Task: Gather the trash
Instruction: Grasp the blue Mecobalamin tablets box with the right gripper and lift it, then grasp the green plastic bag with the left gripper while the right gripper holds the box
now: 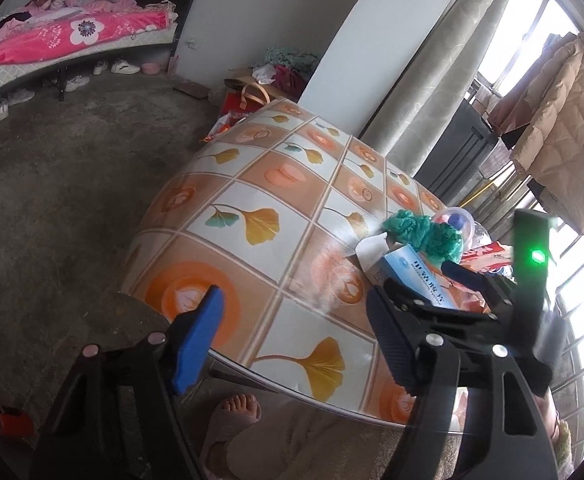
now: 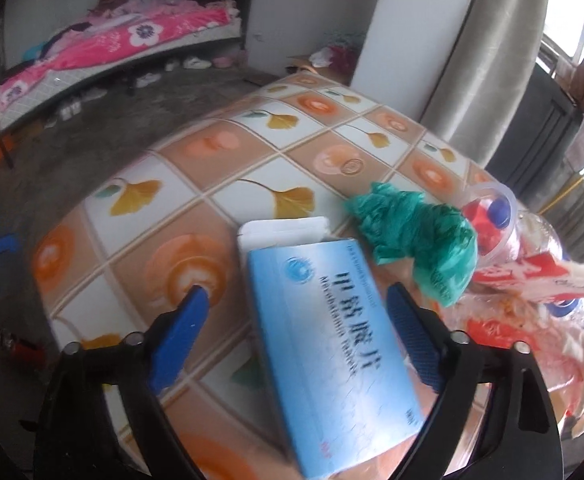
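A light blue medicine box (image 2: 324,344) with an open white flap lies tilted between the fingers of my right gripper (image 2: 296,292). The jaws stand wide, with a clear gap at the left pad (image 2: 179,336), so the gripper is open. Beyond the box are a crumpled green plastic bag (image 2: 412,228), a clear cup (image 2: 492,212) holding red and blue bits, and red-and-white wrappers (image 2: 532,276). My left gripper (image 1: 294,296) hangs open and empty over the table's near edge, left of the box (image 1: 408,268) and the bag (image 1: 424,232). One right finger (image 1: 466,276) shows there.
The table (image 1: 251,184) has a glossy cloth of orange and leaf squares. A person's foot in a slipper (image 1: 239,408) is under its near edge. A red item (image 1: 3,420) lies on the concrete floor. A bed (image 1: 71,40), bags (image 1: 247,96) and a curtain (image 1: 432,80) stand beyond.
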The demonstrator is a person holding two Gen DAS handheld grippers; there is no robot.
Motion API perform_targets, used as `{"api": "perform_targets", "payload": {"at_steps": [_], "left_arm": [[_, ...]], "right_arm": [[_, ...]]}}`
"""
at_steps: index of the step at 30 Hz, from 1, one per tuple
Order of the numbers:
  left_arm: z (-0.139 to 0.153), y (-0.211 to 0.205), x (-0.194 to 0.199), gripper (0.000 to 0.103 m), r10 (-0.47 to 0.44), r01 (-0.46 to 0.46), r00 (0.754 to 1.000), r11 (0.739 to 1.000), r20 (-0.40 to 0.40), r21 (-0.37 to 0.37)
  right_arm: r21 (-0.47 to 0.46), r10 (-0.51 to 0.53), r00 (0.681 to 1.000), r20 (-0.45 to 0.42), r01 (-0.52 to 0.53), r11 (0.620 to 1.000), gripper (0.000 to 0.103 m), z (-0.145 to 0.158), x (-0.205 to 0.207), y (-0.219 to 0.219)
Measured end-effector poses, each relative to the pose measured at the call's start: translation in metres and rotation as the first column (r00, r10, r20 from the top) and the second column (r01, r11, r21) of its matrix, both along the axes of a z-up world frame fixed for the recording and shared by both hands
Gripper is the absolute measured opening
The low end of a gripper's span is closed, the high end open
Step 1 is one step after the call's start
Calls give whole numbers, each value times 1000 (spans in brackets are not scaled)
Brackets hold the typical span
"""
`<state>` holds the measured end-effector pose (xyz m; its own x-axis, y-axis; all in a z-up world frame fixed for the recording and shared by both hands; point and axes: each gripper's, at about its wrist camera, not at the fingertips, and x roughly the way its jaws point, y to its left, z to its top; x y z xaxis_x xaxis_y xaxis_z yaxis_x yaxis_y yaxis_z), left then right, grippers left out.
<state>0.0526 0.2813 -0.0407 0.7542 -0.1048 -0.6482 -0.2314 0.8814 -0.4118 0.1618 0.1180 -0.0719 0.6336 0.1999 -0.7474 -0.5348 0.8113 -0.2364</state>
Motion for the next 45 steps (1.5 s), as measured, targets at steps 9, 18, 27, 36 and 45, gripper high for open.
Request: {"api": "perform_targets", "payload": {"at_steps": [9, 18, 27, 36, 45], "left_arm": [[5, -5, 3, 71, -8, 8, 1000, 1000, -3, 23], [9, -19, 9, 70, -41, 42, 999, 998, -9, 43], [15, -59, 46, 61, -172, 172, 985, 985, -11, 15], [29, -122, 115, 58, -367, 367, 930, 930, -9, -32], [10, -194, 180, 58, -435, 445, 894, 890, -109, 97]], "right_arm": [[-56, -18, 998, -55, 15, 998, 94, -17, 11, 7], [-45, 40, 995, -96, -45, 998, 75, -21, -26, 1], [-7, 64, 995, -75, -65, 998, 72, -18, -79, -46], [26, -40, 996, -74, 42, 999, 72, -18, -99, -118], [79, -270, 959, -84, 277, 958, 72, -15, -94, -198]]}}
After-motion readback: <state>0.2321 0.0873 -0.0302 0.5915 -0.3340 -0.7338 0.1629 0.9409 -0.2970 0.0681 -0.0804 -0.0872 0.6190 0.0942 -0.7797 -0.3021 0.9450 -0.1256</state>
